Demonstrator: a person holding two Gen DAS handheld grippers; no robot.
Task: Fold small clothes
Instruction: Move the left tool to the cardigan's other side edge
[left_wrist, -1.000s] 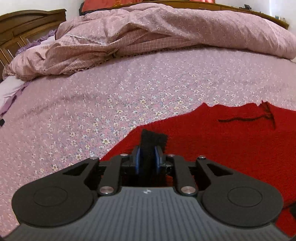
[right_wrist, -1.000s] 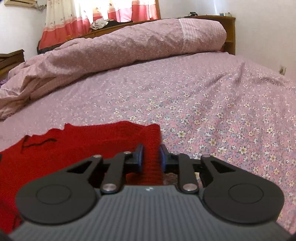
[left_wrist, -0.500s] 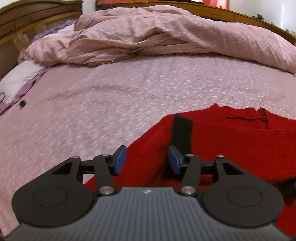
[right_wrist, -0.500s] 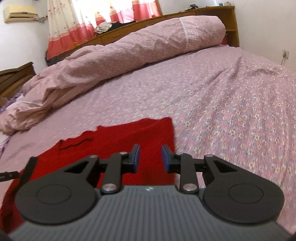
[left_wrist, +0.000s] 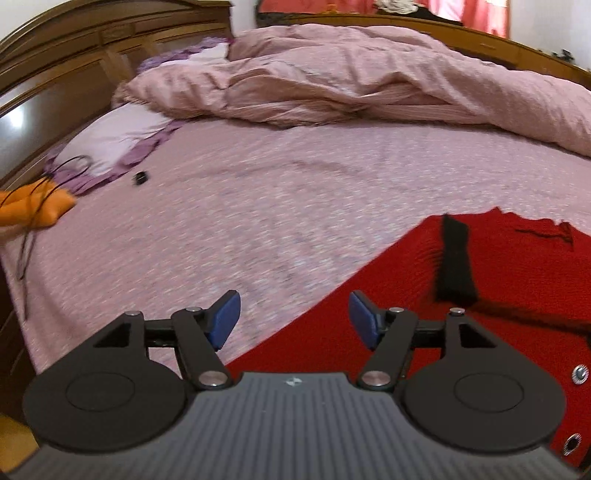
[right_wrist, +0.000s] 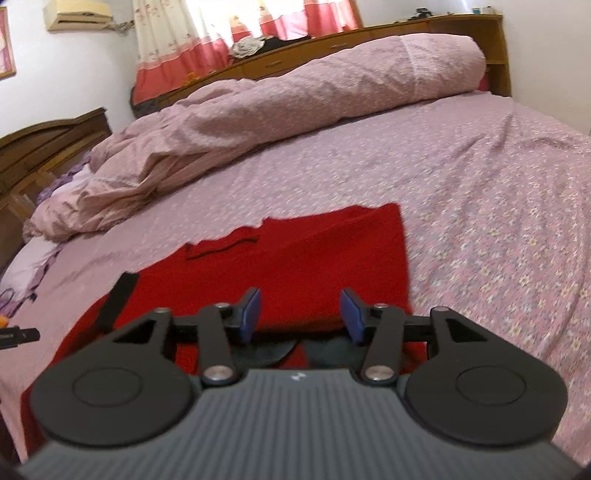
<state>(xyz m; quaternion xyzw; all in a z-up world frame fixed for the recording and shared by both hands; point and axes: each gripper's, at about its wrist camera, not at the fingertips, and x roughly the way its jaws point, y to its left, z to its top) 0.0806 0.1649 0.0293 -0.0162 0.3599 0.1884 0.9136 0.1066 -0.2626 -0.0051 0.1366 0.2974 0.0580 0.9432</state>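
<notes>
A red knitted garment (left_wrist: 498, 280) lies flat on the floral bedsheet, with a black strip (left_wrist: 455, 254) on its left part. It also shows in the right wrist view (right_wrist: 306, 266), with the black strip (right_wrist: 119, 299) at its left edge. My left gripper (left_wrist: 293, 319) is open and empty, raised over the garment's left edge. My right gripper (right_wrist: 300, 314) is open and empty, raised above the garment's near right part.
A rumpled pink quilt (left_wrist: 369, 77) lies along the far side of the bed, also in the right wrist view (right_wrist: 280, 107). A pillow (left_wrist: 110, 140), an orange cloth (left_wrist: 33, 208) with a black cord, and a small black object (left_wrist: 140, 178) lie at the left. A wooden headboard (left_wrist: 74, 62) stands behind.
Both grippers let go of the red garment, opened wide and pulled up and back. The garment now lies flat on the bed.
</notes>
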